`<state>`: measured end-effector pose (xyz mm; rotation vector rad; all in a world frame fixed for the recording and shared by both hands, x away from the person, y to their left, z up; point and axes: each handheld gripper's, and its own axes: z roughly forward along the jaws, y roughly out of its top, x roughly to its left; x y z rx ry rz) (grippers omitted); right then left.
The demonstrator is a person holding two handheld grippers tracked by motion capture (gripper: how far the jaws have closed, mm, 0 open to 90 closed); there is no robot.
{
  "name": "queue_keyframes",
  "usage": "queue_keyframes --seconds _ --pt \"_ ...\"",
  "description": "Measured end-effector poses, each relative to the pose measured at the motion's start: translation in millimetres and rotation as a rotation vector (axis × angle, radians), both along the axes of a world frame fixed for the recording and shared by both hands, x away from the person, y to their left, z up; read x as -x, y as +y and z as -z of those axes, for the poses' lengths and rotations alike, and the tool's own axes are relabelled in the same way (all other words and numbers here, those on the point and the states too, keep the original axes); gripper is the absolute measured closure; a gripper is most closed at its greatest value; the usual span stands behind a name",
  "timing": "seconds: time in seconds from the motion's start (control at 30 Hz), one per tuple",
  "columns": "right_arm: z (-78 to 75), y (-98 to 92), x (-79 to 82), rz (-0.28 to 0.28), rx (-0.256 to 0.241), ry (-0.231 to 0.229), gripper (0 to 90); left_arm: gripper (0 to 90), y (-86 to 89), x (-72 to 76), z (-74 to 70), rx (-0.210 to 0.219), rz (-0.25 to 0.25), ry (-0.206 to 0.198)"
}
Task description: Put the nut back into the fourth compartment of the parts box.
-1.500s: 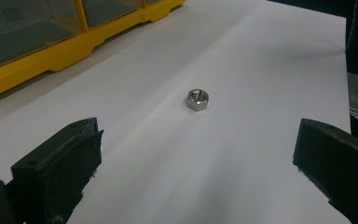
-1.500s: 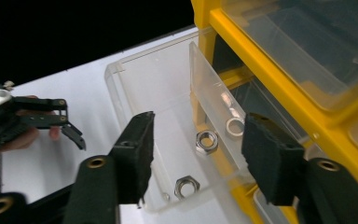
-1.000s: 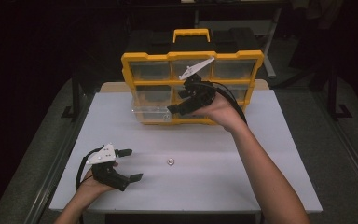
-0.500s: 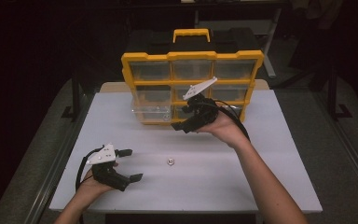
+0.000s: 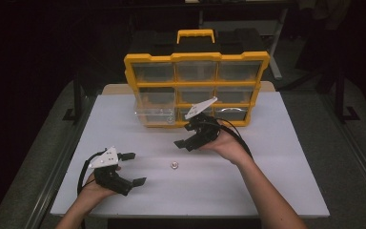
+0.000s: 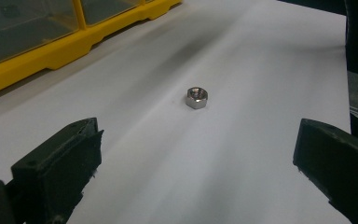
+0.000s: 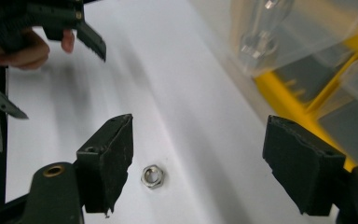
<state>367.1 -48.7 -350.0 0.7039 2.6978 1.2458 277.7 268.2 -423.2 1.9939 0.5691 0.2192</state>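
White table, unmarked hex nut

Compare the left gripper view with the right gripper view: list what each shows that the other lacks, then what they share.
Left gripper view alone: the left hand-held gripper seen along its own open jaws, with closed clear drawers in the organizer's front.

Right gripper view alone: the right hand-held gripper seen along its own open jaws, the left one farther off in a hand, and a pulled-out clear drawer with something blurred inside.

Both: the nut lying free on the white table, and the yellow organizer.
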Motion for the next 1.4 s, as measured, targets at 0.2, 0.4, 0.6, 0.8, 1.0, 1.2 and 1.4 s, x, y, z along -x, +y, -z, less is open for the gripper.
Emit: queue_keyframes --seconds 0.2,0.4,0.6,0.8,1.0,1.2,1.4 --pt "20.1 5.6 4.2 -0.009 0.049 0.024 24.7 1.1 1.1 -0.5 0.0 0.008 -0.005 0.0" --pt "38.6 11.8 7.9 -0.039 0.075 0.051 27.9 1.1 0.9 0.1 0.2 0.008 -0.007 -0.005" --pt "51.6 17.1 8.4 -0.083 0.098 0.061 35.9 1.1 0.5 0.3 -0.1 0.008 -0.01 -0.007" --pt "61.9 23.6 11.0 -0.119 0.119 0.069 44.8 1.1 0.1 0.3 -0.1 0.006 -0.006 -0.006" --pt "71.8 31.7 11.1 -0.146 0.143 0.065 52.2 1.1 0.2 0.3 0.0 0.006 -0.006 -0.002" --pt "79.3 36.9 10.4 -0.133 0.153 0.08 56.5 1.1 0.0 0.1 0.3 0.002 -0.005 -0.002" --pt "85.7 44.0 12.4 -0.15 0.172 0.07 60.9 1.1 -0.1 0.3 -0.1 0.002 -0.001 -0.005"
